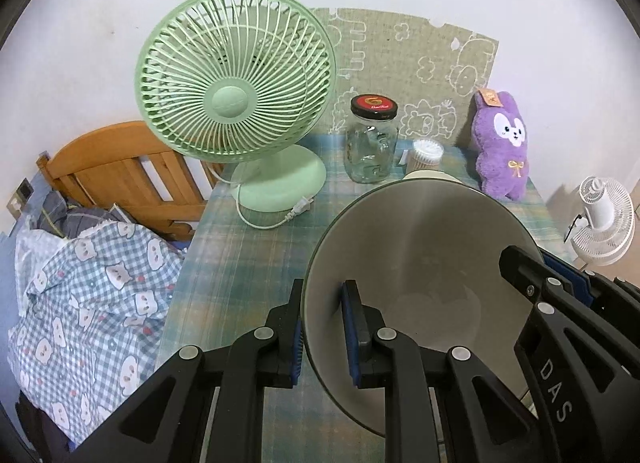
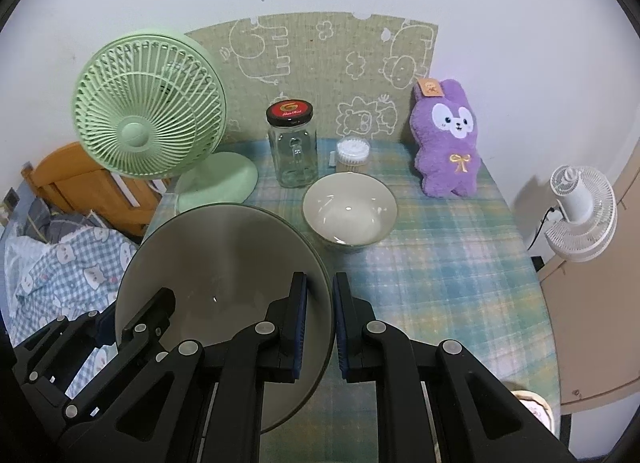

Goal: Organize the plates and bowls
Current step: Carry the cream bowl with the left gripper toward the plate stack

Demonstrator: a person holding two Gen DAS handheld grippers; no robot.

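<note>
Ahead of you, a green fan (image 2: 148, 107) stands at the surface's (image 2: 440, 263) back left, its cord (image 1: 272, 219) and plug lying loose on the plaid cloth. Beside it you have a lidded glass jar (image 2: 294, 145), a tub of cotton swabs (image 2: 352, 155) and a purple plush rabbit (image 2: 450, 143) leaning against the wall. Left of the surface you see a wooden bed (image 1: 120, 171) with a checked quilt (image 1: 88, 295); a white fan (image 2: 580, 213) stands off to the right.

The left claw (image 1: 323, 337) was matte black plastic, its two fingers faced with ribbed blue pads (image 1: 351, 327). Round silver pivot pins studded its angular linkage arms, which had triangular cut-outs. The right claw (image 2: 320, 327) had the same build: black fingers, blue pads (image 2: 301, 327), silver pins. Seen from the left wrist camera, its side bore pale raised letters reading "DAS" and a small screw.
</note>
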